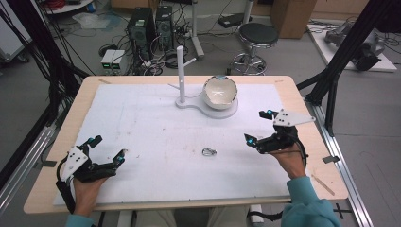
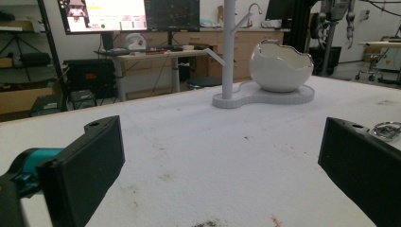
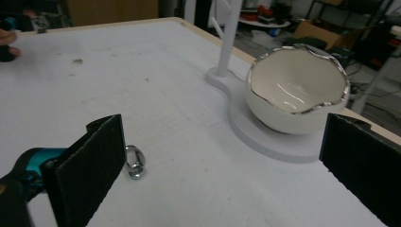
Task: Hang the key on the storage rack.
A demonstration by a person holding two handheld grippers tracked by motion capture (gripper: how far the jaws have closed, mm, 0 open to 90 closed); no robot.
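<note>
The jaws of the left gripper (image 1: 108, 149) are spread wide apart and nothing is held between them; the gripper is held low at the 7 o'clock corner of the table (image 1: 302, 101). The jaws of the right gripper (image 1: 259, 126) are likewise set wide apart and empty, at about 4 o'clock on the table. In the right gripper view, a small metal ring (image 3: 134, 163) is seen lying flat on the white sheet (image 1: 142, 123), just beside the inner face of the left-hand jaw, though contact cannot be judged. In the high view the same ring (image 1: 209, 152) is found near the table's middle, toward 5 o'clock, between the two grippers and nearer the right one. Farther out, toward 12 o'clock, a white egg-shaped bowl (image 1: 220, 92) with a jagged silver rim is seated on a white stand (image 1: 226, 112). Nothing is seen inside the bowl; its glossy interior is shown bare in the right gripper view. An upright white post (image 1: 180, 75) with short side branches is carried at the stand's 9 o'clock end.
</note>
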